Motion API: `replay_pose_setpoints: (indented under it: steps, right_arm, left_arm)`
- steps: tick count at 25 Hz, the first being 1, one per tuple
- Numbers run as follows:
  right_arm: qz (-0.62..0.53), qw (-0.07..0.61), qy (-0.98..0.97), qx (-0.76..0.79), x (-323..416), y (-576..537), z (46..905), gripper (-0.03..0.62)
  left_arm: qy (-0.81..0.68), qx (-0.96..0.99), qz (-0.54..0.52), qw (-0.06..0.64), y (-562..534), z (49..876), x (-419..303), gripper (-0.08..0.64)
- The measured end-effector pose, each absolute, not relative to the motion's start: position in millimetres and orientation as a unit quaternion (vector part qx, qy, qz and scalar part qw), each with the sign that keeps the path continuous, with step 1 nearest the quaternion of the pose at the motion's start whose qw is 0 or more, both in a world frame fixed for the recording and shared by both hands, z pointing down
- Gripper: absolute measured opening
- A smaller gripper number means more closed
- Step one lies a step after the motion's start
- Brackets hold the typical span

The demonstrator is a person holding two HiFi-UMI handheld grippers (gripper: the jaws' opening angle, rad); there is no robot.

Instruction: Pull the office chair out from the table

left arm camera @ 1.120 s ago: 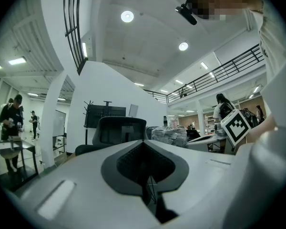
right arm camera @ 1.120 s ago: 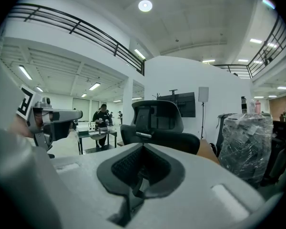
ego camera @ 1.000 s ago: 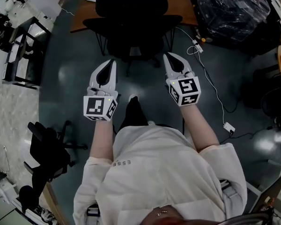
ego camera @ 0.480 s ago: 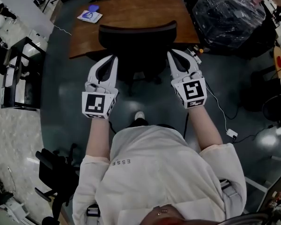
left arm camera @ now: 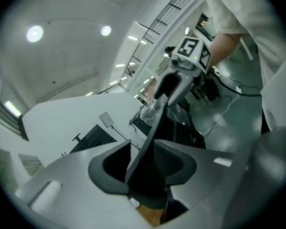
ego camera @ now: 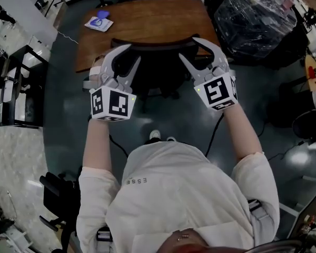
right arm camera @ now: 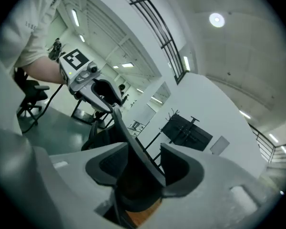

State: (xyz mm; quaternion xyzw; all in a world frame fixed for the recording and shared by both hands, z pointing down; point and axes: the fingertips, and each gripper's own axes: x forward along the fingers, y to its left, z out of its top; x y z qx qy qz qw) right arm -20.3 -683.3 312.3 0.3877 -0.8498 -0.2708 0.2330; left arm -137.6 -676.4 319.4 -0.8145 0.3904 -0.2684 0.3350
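A black office chair is tucked against the brown wooden table. Both grippers are at the top edge of its backrest. My left gripper is at the left end of that edge and my right gripper at the right end, each rolled onto its side. Both sets of jaws have just been opening. In the left gripper view the thin backrest edge runs between the jaws with gaps on either side. The right gripper view shows the same edge between open jaws.
A blue and white item lies on the table's far left corner. A plastic-wrapped bundle stands to the right of the table. Shelving lines the left side, another black chair is behind me at left, and a cable trails across the floor.
Both grippers have moved forward and up from over the floor to the chair's backrest, rolled sideways, and gone from shut to open. I have stepped closer to the chair.
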Motion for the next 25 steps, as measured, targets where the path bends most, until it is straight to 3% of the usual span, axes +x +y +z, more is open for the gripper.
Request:
replay_pose_setpoints:
  steps: [4,12,14,18,20,25]
  right_arm:
    - [-0.330,0.314,-0.824,0.336,-30.8,-696.9,333.6,0.237]
    - [-0.372,0.417,-0.796,0.233,-50.7,-716.4,364.0,0.238]
    - [-0.389,0.447,-0.779,0.204,-52.2,-720.7,372.8,0.207]
    - [-0.410,0.487,-0.754,0.162,-52.9,-724.2,380.8,0.030]
    - [-0.403,0.490,-0.758,0.149,-53.1,-723.4,380.5,0.028]
    - [-0.411,0.484,-0.759,0.143,-51.4,-715.6,381.0,0.020]
  left_arm:
    - [0.342,-0.782,-0.357,0.379,-689.8,333.6,-127.6,0.198]
    - [0.272,-0.776,-0.432,0.370,-709.3,358.1,-121.0,0.204]
    - [0.266,-0.769,-0.443,0.377,-715.6,358.6,-120.4,0.158]
    - [0.243,-0.752,-0.480,0.380,-724.9,369.1,-122.5,0.130]
    - [0.232,-0.719,-0.518,0.401,-730.8,376.6,-124.7,0.053]
    - [0.229,-0.702,-0.542,0.401,-726.7,379.6,-124.0,0.044]
